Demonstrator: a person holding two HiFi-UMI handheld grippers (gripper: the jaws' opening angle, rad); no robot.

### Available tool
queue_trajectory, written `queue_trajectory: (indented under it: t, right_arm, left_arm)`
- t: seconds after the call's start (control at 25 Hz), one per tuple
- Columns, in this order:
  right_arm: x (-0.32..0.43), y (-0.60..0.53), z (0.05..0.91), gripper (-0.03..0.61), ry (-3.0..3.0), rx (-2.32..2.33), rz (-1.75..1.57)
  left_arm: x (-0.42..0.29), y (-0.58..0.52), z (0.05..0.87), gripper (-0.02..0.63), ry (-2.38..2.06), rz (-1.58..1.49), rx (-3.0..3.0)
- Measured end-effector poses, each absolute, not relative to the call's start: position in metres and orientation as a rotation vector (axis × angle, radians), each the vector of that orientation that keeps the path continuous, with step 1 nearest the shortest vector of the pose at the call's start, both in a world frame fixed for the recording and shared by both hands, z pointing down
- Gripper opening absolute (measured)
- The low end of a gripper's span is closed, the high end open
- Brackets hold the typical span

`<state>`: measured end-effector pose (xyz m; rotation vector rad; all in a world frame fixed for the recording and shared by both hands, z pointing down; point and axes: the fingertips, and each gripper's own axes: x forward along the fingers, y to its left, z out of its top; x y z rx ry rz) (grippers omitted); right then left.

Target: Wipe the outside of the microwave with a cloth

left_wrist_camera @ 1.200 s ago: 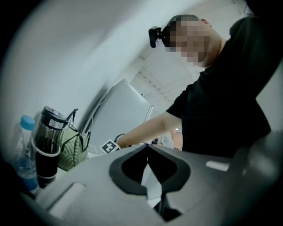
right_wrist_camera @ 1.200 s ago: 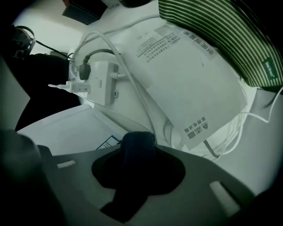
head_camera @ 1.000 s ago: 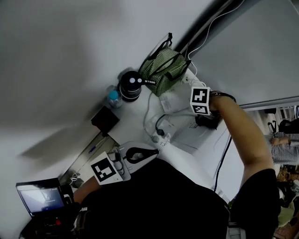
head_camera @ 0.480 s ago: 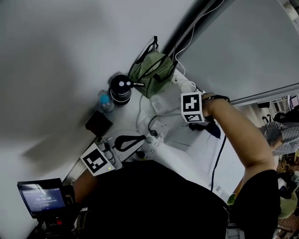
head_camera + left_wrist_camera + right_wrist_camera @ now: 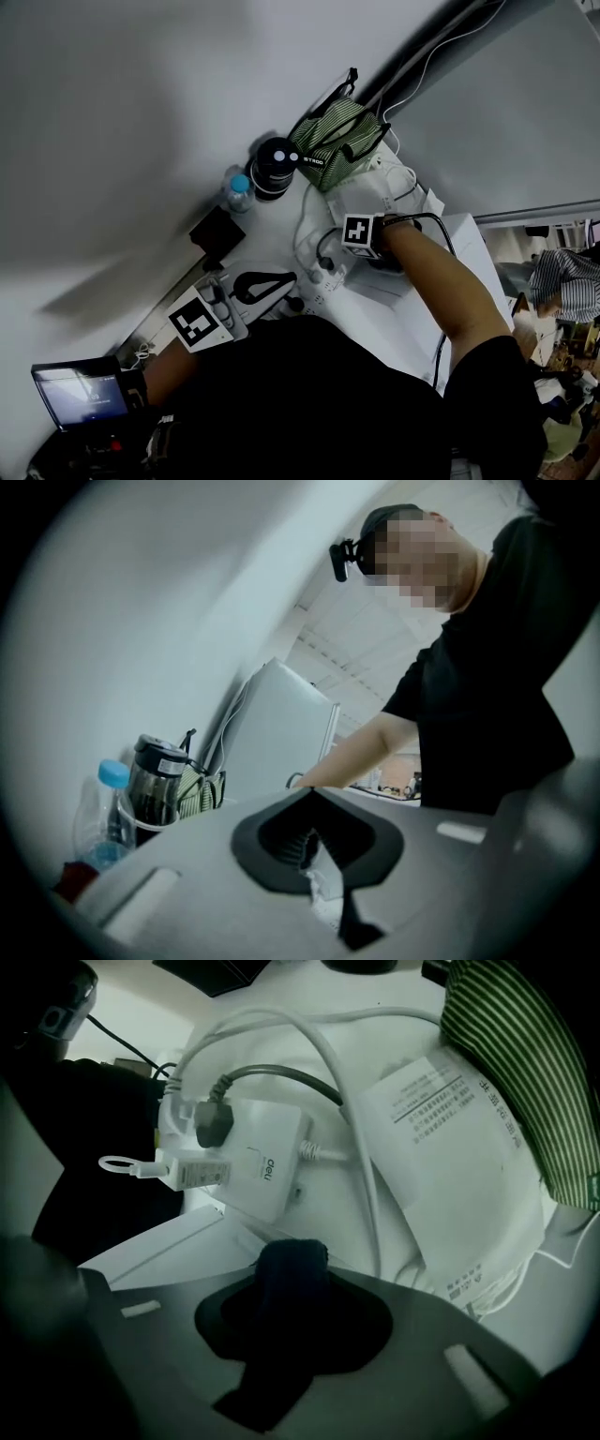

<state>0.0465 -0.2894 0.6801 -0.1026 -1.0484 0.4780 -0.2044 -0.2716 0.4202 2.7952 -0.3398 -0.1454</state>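
Two notes | your right gripper (image 5: 291,1288) pinches a dark cloth (image 5: 292,1258) by the power strip (image 5: 267,1171) | your left gripper (image 5: 314,841) is squeezed together

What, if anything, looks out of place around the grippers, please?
Nothing looks spilled or broken. The one untidy spot lies ahead of the right gripper, whose jaws hold a dark cloth: white cables loop loosely around the power strip, beside a loose printed sheet.
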Motion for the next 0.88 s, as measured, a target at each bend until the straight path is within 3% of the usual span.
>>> queue_trajectory:
  t: [0.12, 0.44, 0.56, 0.88]
  right_arm:
    - [0.05, -0.294, 0.647, 0.092, -1.061, -0.132, 0.471]
    - [0.022, -0.279, 0.463, 0.094, -1.246, -0.248, 0.516]
    - [0.019, -0.27, 0.477, 0.094, -1.209, -0.249, 0.496]
    - [0.012, -0.257, 0.612, 0.092, -1.05, -0.265, 0.515]
  left_arm:
    - [-0.202, -0.27, 0.419, 0.005, -0.327, -0.153, 2.794]
    - [-0.183, -0.267, 0.402, 0.005, -0.249, -0.163, 2.821]
    - [-0.181, -0.266, 0.401, 0.005, -0.233, -0.167, 2.831]
    - [-0.2, -0.261, 0.417, 0.005, -0.29, -0.165, 2.806]
